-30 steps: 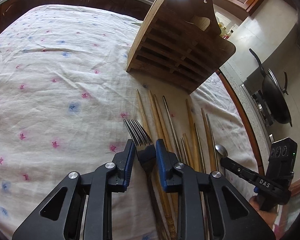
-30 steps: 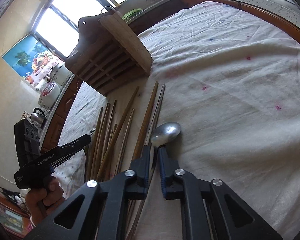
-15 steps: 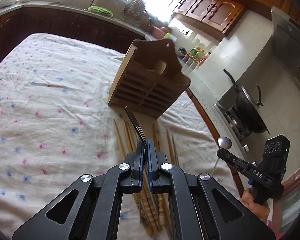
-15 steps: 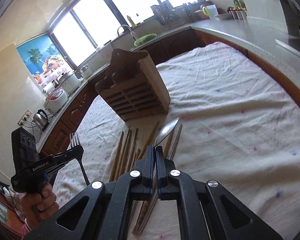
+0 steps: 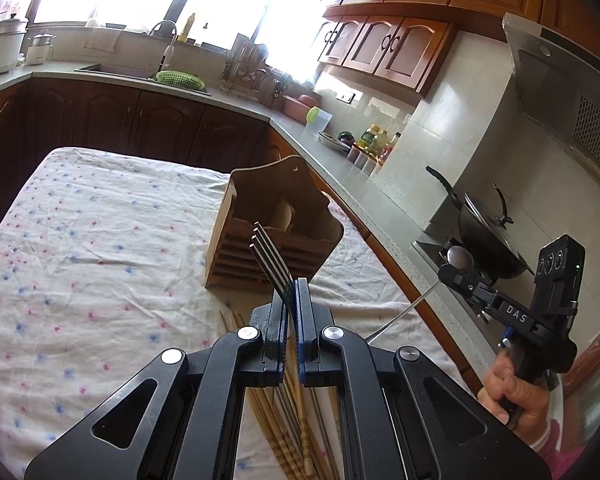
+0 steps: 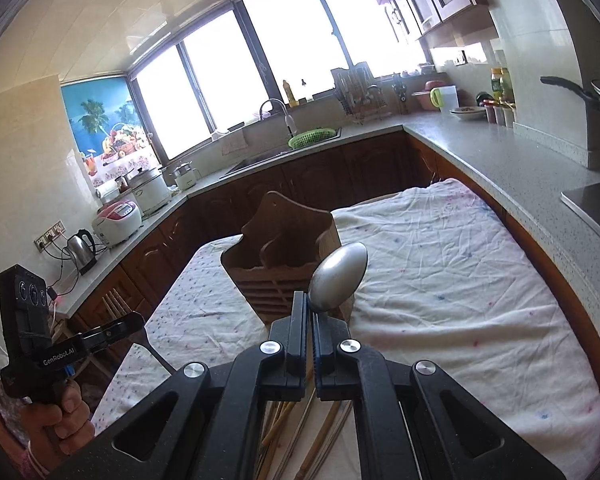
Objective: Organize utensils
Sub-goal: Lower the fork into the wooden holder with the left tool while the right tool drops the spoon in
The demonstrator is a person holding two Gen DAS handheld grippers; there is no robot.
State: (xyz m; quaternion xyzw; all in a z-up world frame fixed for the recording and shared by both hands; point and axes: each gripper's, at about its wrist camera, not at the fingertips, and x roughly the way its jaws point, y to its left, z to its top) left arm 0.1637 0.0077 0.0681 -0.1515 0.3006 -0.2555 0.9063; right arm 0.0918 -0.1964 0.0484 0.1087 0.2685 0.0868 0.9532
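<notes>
left black two-finger gripper jaws clamped on steel four-tined fork, right black gripper clamped on steel spoon; both above slatted wooden utensil holder. risks: thin handles pivoting in pads, missing slot, tipping holder, colliding grippers.

A metal fork is raised off the table, tines tilted up toward the slatted wooden utensil holder standing upright mid-table. A metal spoon is lifted too, bowl upward. Wooden chopsticks lie near the table's front edge.
</notes>
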